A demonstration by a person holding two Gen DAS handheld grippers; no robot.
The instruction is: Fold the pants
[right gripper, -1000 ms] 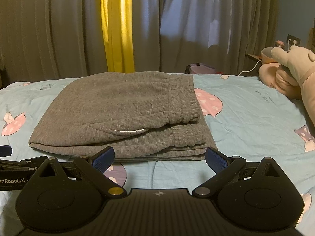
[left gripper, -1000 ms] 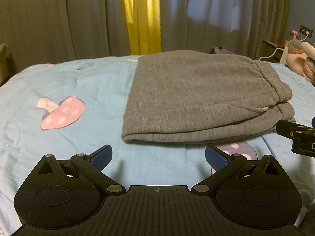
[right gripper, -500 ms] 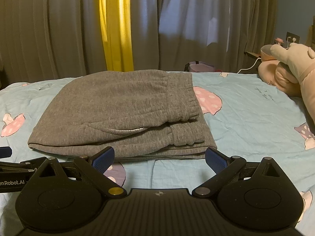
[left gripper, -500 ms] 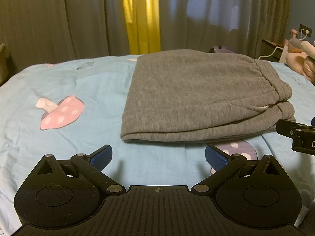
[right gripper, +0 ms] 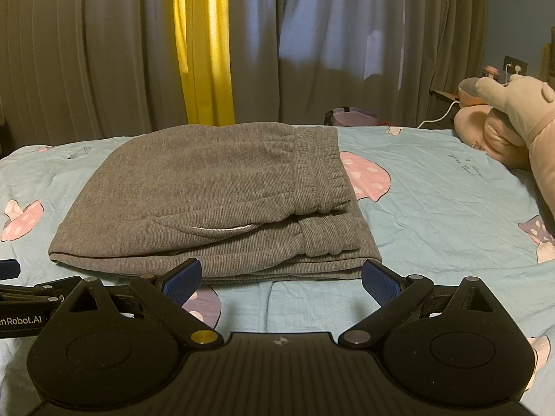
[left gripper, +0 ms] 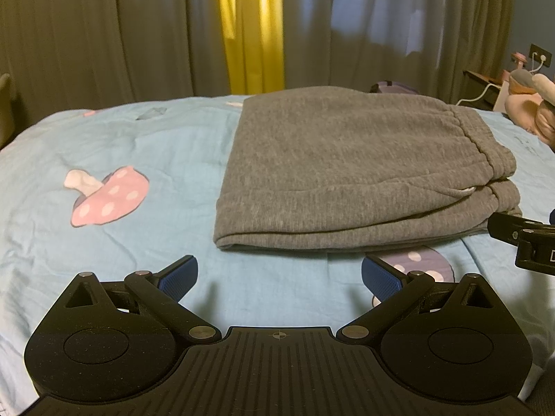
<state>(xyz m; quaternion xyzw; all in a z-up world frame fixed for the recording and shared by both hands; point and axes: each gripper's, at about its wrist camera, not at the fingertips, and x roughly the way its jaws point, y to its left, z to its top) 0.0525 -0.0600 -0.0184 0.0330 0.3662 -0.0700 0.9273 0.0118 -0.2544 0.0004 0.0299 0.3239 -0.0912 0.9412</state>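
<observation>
Grey sweatpants (left gripper: 353,170) (right gripper: 215,204) lie folded into a flat stack on the light blue bed sheet (left gripper: 138,159), waistband to the right. My left gripper (left gripper: 279,275) is open just in front of the stack's near edge, holding nothing. My right gripper (right gripper: 281,277) is open too, its blue fingertips (right gripper: 182,277) almost at the near edge of the pants without gripping them. Part of the right gripper (left gripper: 523,239) shows at the right edge of the left wrist view.
The sheet (right gripper: 433,208) carries pink mushroom prints (left gripper: 107,196). Plush toys (right gripper: 503,128) lie at the far right of the bed. Grey and yellow curtains (right gripper: 204,45) hang behind. A purple bag (right gripper: 350,118) sits past the bed's far edge.
Both views have drifted very slightly; the pants sit marginally farther from both grippers. Both grippers stay open and empty.
</observation>
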